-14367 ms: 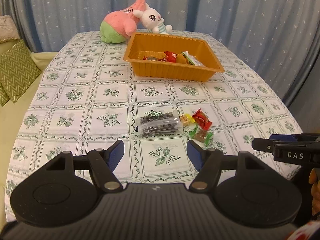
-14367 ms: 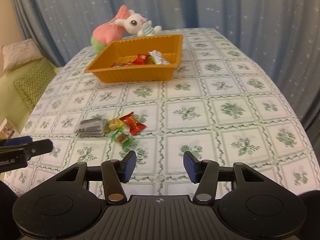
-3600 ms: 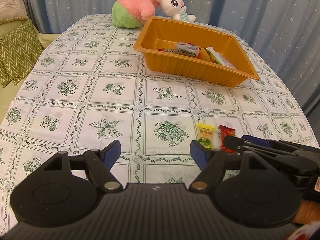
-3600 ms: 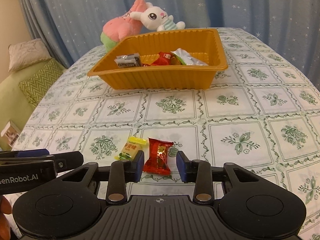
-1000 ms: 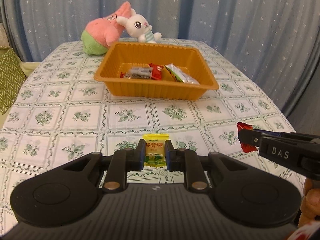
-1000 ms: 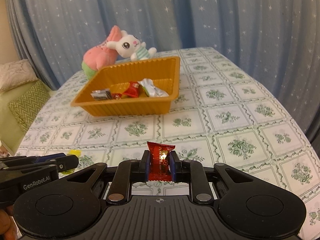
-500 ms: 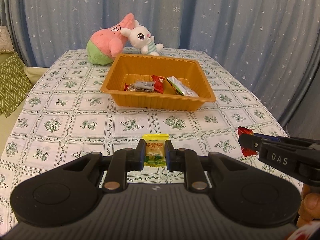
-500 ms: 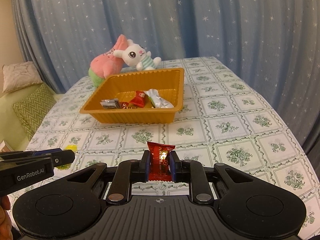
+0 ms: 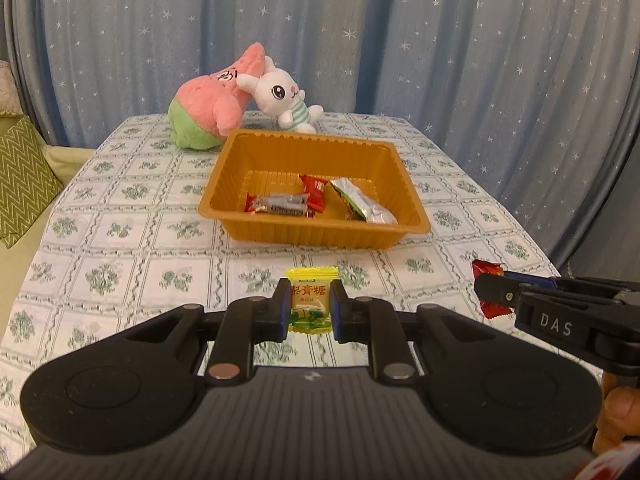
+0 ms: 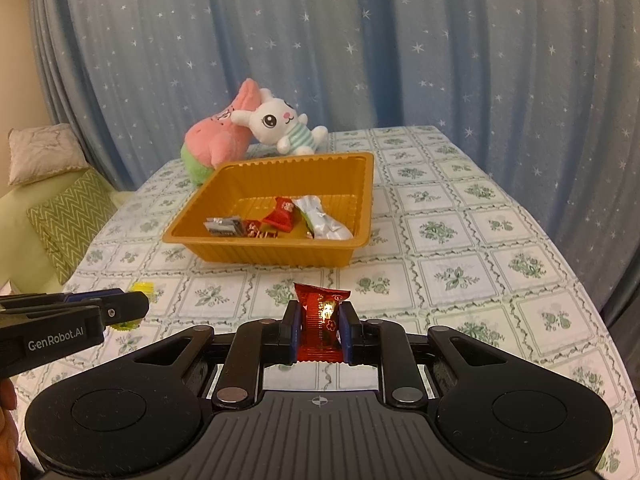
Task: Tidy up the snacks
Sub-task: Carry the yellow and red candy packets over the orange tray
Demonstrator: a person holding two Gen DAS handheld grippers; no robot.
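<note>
My left gripper is shut on a yellow candy packet and holds it above the table, short of the orange tray. My right gripper is shut on a red candy packet, also lifted in front of the tray. The tray holds several wrapped snacks, among them a silver-green packet and a red one. The right gripper and its red packet show at the right of the left wrist view. The left gripper shows at the left of the right wrist view.
A pink-and-green plush and a white rabbit plush sit behind the tray at the table's far edge. Blue starred curtains hang behind. A green zigzag cushion lies on a sofa to the left. The tablecloth has green flower squares.
Both grippers have risen and drawn back a little with their packets; the tray now appears slightly farther and lower in both views.
</note>
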